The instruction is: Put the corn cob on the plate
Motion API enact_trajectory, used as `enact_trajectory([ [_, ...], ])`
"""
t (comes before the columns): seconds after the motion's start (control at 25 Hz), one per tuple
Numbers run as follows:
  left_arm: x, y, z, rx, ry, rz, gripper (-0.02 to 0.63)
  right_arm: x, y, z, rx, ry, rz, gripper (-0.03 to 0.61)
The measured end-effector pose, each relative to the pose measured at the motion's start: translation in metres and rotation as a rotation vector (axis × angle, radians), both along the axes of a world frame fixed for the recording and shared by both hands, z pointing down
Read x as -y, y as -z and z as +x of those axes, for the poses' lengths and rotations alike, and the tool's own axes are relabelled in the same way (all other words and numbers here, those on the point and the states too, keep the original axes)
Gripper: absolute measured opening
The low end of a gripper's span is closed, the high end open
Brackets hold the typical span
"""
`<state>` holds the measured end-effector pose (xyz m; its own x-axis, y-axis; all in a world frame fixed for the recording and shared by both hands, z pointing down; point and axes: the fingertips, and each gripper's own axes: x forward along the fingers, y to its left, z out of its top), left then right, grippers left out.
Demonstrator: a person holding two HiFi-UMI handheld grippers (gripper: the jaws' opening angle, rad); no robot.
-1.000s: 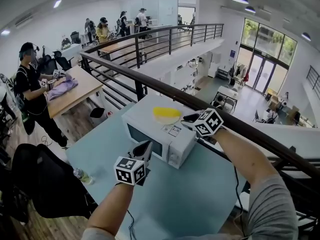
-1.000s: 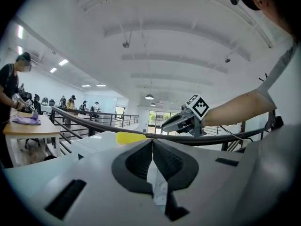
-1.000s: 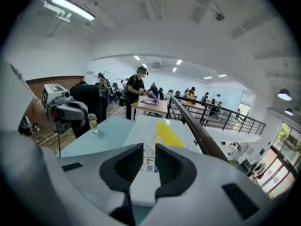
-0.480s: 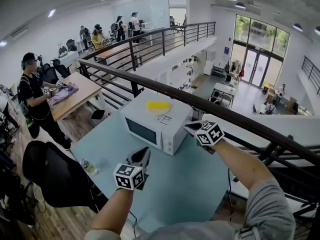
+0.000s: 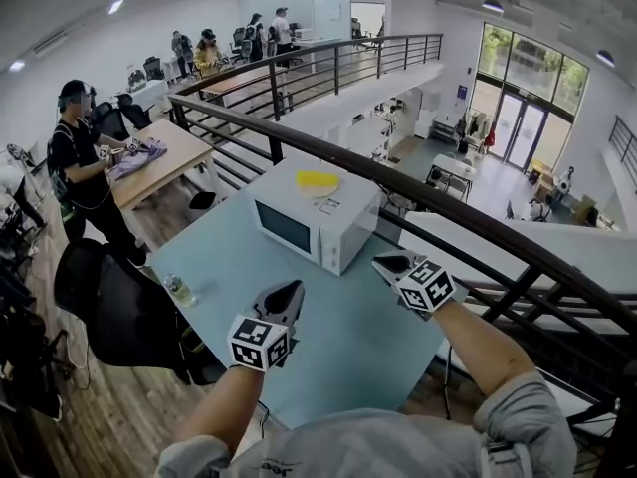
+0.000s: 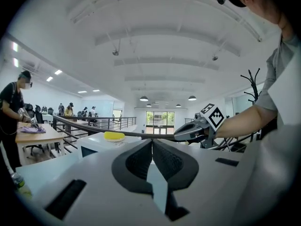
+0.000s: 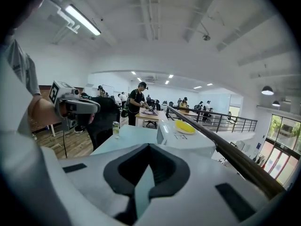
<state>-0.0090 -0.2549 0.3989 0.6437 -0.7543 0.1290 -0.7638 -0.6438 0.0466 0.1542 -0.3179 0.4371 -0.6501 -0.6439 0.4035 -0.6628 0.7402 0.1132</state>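
Presumably light and stiff, the corn cob [image 5: 317,181]: firm core, bumpy kernels, round enough to roll or slip between smooth pads. Likely no strain for one claw alone. Best taken across the middle of its length, pads on opposite sides, with a moderate squeeze so as not to crush kernels. Shows only as a small yellow shape on top of the microwave [image 5: 318,222]; too small to tell cob from plate, or whether already resting on one. Lies well ahead of the left claw [image 5: 289,289] and a little to the left of its line. Lies likewise well ahead of the right claw [image 5: 390,263], slightly to the right of its line, with bare surface [image 5: 338,352] and the microwave's near corner in between. Closed tight, both claws: pads pressed together, nothing between them. Hang in the air, touching nothing, well apart from each other. Would need opening wide before any fresh grasp.
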Motion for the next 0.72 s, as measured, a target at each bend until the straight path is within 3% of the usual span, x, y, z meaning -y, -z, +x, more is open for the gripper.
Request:
enact_trajectory([
  [0.4, -0.077, -0.011, -0.005, -0.008, 0.017, -0.008, 0.02, -0.099, 0.005, -0.017, 0.128, 0.03, -0.011, 0.017],
  [0.72, -0.121, -0.019, -0.04, -0.074, 0.122, -0.034, 0.02, -0.142, 0.004, -0.008, 0.213, 0.032, -0.03, 0.017],
])
